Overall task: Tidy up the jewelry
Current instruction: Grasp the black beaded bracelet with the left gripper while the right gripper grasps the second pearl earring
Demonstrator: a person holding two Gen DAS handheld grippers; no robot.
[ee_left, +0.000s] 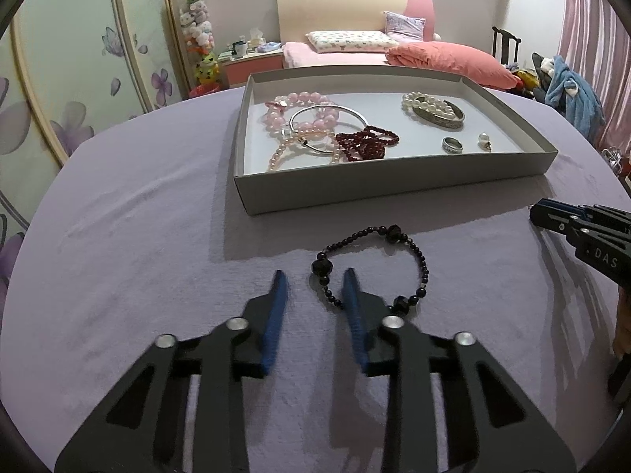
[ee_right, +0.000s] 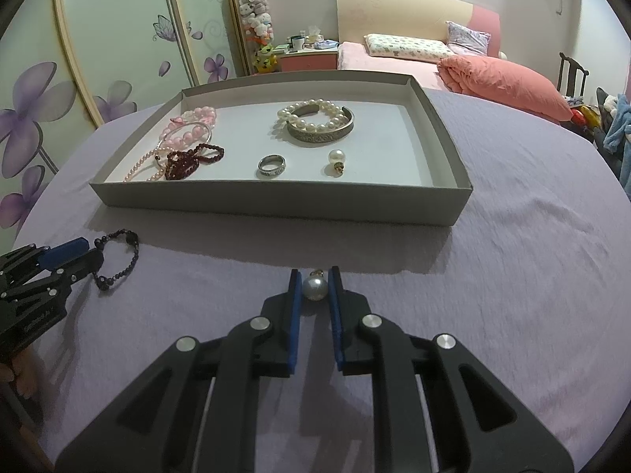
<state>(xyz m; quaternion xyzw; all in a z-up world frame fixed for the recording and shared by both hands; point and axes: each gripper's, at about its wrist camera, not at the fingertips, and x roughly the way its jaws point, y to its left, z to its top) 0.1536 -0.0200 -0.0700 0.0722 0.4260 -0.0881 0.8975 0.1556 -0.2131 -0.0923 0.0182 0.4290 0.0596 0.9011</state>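
Right wrist: two pearl earrings (ee_right: 314,287); one ring (ee_right: 271,166)

Two fisheye cams, one riding each handheld gripper, both tilted down over a table with a lavender cloth (ee_left: 138,236) and looking toward the bed (ee_left: 355,51) at the back; the left gripper (ee_left: 315,280) cam sits close over the left part of the table, tray (ee_left: 394,189) ahead and a bit right; the right gripper (ee_right: 313,276) cam sits further right, tray dead ahead; both catch the same tray, cloth, bed and wardrobe doors (ee_right: 118,39); each also sees the other gripper at its frame edge.
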